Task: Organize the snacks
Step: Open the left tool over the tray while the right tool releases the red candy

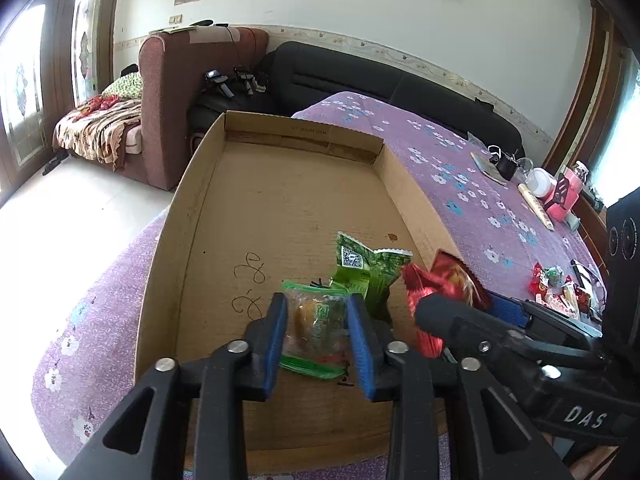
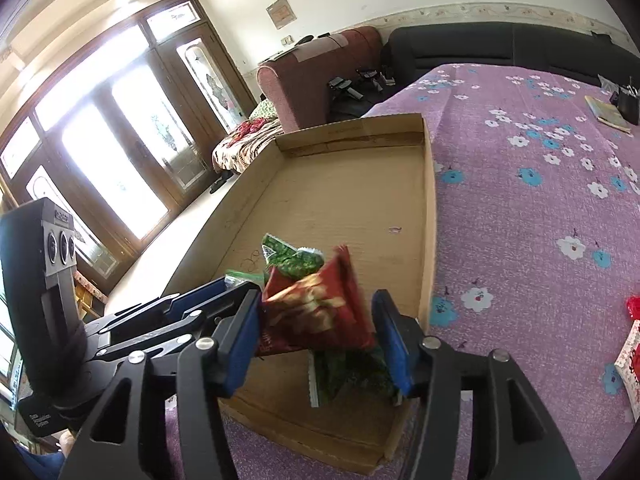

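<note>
A shallow cardboard tray (image 1: 188, 220) (image 2: 430, 208) lies on the purple flowered cloth. My left gripper (image 1: 317, 308) reaches into its near end. A clear, green-edged snack packet (image 1: 316, 320) lies on the tray floor between the parted blue pads, which do not seem to press it. Just beyond it sit green packets (image 1: 368, 268) (image 2: 292, 258). My right gripper (image 2: 318, 300) (image 1: 468, 304) is beside the left one, its jaws wide. A red snack packet (image 2: 320, 308) (image 1: 444, 280) sits loosely between them, its top blurred. Another green packet (image 2: 348, 372) lies under it.
A pile of loose snacks (image 1: 560, 292) (image 2: 632, 352) lies on the cloth to the right of the tray. A book (image 2: 608, 114), a white jar (image 1: 540, 182) and a pink item (image 1: 568, 194) stand at the table's far right. An armchair (image 1: 168, 92) and a black sofa (image 1: 360, 80) stand behind the table.
</note>
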